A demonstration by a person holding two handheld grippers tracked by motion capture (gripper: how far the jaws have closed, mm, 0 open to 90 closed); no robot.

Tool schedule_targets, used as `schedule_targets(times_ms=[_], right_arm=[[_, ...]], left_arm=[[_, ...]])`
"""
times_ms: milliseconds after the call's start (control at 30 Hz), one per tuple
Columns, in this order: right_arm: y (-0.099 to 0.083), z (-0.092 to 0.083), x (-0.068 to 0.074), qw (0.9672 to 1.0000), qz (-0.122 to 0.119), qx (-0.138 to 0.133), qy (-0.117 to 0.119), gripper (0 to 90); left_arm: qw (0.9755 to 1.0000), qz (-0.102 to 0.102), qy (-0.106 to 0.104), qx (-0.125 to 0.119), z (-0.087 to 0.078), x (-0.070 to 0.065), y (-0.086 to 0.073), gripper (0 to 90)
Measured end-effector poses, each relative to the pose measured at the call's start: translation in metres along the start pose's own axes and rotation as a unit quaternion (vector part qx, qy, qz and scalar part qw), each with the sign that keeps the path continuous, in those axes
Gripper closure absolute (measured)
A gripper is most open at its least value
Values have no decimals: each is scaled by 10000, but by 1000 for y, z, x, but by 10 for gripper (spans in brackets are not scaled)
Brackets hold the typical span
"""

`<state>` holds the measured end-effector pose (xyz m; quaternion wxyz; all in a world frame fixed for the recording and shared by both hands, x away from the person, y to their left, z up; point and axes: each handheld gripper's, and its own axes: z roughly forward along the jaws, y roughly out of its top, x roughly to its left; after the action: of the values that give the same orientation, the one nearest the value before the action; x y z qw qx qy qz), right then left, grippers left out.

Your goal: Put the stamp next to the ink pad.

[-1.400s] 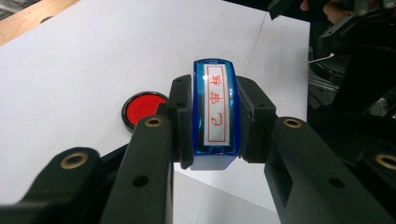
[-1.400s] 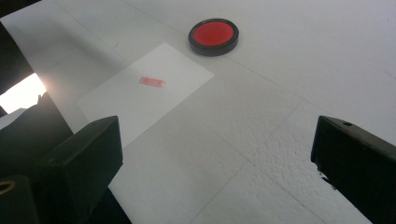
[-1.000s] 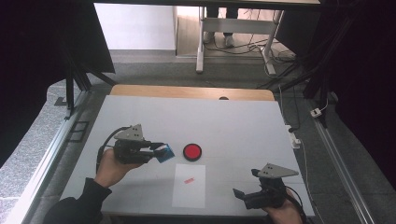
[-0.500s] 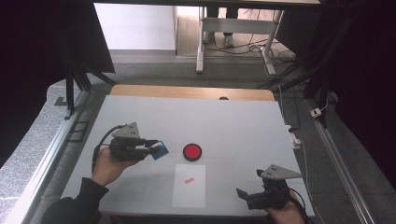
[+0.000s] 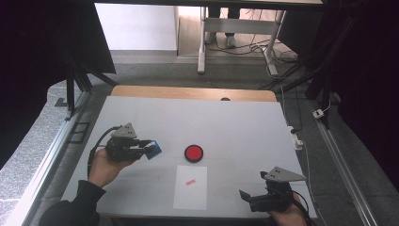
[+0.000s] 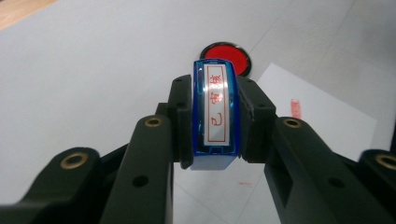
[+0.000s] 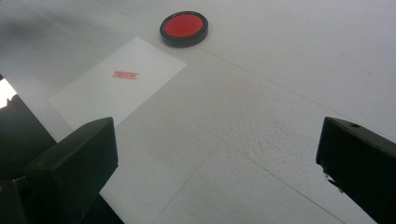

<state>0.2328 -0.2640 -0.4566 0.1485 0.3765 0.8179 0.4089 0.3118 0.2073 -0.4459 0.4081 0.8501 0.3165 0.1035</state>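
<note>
Left gripper view: left tool (image 6: pixel 215 140) clamps a blue stamp (image 6: pixel 215 116) labelled in red characters.

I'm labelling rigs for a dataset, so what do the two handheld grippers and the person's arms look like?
Both are black. The left gripper and the right gripper each carry a grey three-cornered plate on top and trail a black cable. In the left gripper view the fingers are chunky, angular black plastic with brass-coloured rivets. The left arm wears a dark sleeve; the right hand shows at the frame's bottom edge.
</note>
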Motion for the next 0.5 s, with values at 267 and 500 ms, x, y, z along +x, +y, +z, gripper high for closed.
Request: schedule_targets(times_ms=[267,500], right_arm=[[0,0,0,10000,-3,13,-27,0],[0,0,0,10000,4,12,-44,0]], left_arm=[[9993,-283,190,126,2,12,-11,702],[9983,-404,345,241,8,17,-17,702]])
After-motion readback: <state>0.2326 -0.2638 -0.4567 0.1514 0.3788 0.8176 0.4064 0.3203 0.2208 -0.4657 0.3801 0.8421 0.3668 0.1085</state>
